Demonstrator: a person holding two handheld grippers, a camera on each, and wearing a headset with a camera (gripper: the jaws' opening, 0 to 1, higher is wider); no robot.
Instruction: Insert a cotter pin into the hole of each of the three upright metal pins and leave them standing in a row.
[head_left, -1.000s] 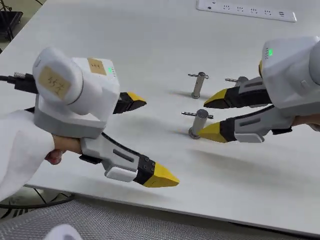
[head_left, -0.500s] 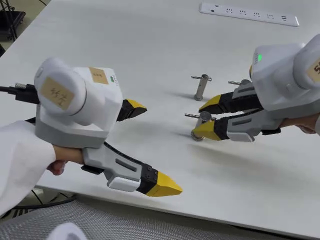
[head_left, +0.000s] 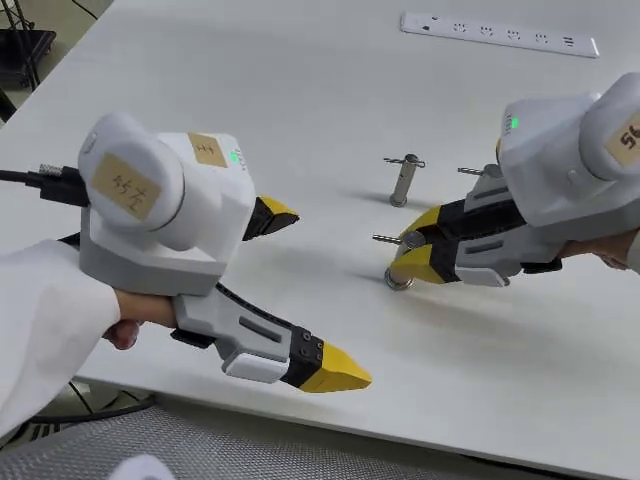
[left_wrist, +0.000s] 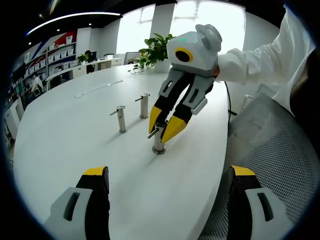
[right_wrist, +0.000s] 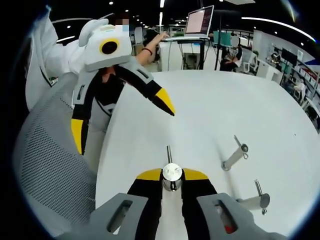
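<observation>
- The right gripper (head_left: 412, 255) is clamping its yellow tips around the nearest metal pin (head_left: 398, 279), just under the head. That pin is standing upright on the white table (head_left: 300, 90).
- The left gripper (head_left: 310, 295) is hanging over the near edge of the table with its jaws spread wide, carrying nothing.
- A thin cotter pin (head_left: 387, 239) is poking sideways out of the held pin's top. The middle pin (head_left: 403, 180) and the far pin (head_left: 487, 171) are standing close behind, each with a wire through it too.
- The held pin seems to be sitting out of line with the other two.
- These pins are looking like solid steel: stiff, smooth and a bit slippery, heavy for their size, and tippy on their narrow bases. I'd be gripping the shank below the hole, clear of the wire.
- The cotter pins are looking light and springy, easy to knock or bend.
- The tabletop is lying flat, matt and bare, with a power strip (head_left: 498, 33) at the far edge.
- Around it, an open office is showing: a mesh chair (right_wrist: 45, 165), a potted plant (left_wrist: 157, 50) and a monitor (right_wrist: 199, 21).
</observation>
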